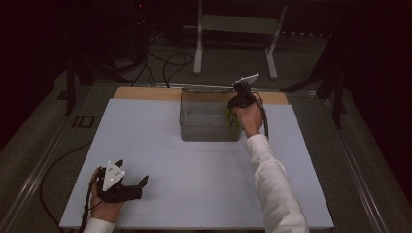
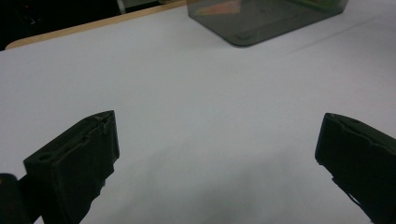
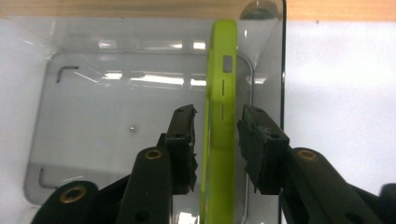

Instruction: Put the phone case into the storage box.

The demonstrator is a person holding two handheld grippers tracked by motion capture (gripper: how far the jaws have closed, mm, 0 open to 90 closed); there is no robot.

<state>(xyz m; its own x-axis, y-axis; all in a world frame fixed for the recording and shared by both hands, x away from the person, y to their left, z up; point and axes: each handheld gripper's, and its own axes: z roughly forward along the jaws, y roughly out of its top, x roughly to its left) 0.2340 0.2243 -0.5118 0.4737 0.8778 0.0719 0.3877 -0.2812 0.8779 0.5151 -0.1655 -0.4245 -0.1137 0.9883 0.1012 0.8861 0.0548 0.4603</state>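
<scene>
Right gripper is down inside the clear plastic bin at the far middle of the white table, over its right-hand end. In the right gripper view the jaws straddle a lime-green phone case that stands on edge against the bin's right wall. There's a visible gap on both sides, narrower on the left, so the jaws are spread and not gripping yet. From the high view the same case shows as a green sliver just beside the hand, inside the right wall. I read this as either the pre-grasp for lifting the case out or the release after placing it; the frames don't settle which. If it's a pick, the next move is to close squarely on the case's flat faces, low enough to get a solid bite, then lift straight up so the edge clears the bin wall without tipping. The risk is that the case is thin and leans on the wall, so an off-centre squeeze could twist or skid it. Left gripper rests idle at the near left of the table, jaws wide apart with nothing between them, well apart from the bin.
</scene>
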